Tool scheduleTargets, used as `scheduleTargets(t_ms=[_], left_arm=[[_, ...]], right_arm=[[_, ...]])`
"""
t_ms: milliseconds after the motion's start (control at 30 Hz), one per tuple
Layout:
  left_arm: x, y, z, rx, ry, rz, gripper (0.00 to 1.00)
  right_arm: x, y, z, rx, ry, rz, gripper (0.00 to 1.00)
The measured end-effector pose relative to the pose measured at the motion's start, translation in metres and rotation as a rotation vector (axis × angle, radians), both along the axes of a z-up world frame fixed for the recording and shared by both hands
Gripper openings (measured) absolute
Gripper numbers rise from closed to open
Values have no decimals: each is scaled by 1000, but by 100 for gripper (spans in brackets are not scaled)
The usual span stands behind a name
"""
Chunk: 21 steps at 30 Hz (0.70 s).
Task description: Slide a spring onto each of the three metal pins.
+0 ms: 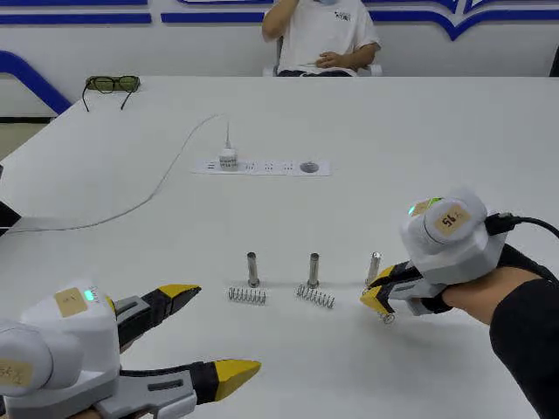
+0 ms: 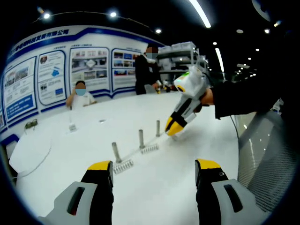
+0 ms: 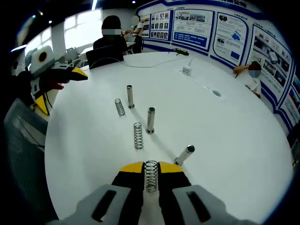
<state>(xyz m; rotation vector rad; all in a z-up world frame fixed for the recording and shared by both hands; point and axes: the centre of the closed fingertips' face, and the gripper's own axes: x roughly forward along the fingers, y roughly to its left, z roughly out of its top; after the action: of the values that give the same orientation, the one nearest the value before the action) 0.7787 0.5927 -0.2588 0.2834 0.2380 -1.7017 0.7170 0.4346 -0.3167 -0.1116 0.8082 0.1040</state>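
The right gripper (image 3: 151,168) is clamped on a spring (image 3: 151,180) just beside the right pin (image 3: 183,155). The left gripper (image 1: 218,330) hovers over the table (image 1: 393,131), jaws apart.

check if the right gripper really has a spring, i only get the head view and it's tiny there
observer: yes, in the right gripper view the right gripper is shut on a spring, which runs lengthwise between its tips.
operator: lined up with a pin
observer: not quite, in that view the nearest pin sits ahead of the spring and off to the right.
operator: touching it
observer: no, the left gripper view shows a sliver of table between the tips and that pin.
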Motion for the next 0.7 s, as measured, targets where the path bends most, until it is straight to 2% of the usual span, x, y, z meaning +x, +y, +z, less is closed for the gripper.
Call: scheduleTargets(t_ms=[433,700], left_arm=[[-11,-18,5,0,-4,-65,70],[-22,-37,3,1,0,-118,65]], right_arm=[[-2,7,19,8,-53,-10,12],[2,23,42,36,-104,7,12]])
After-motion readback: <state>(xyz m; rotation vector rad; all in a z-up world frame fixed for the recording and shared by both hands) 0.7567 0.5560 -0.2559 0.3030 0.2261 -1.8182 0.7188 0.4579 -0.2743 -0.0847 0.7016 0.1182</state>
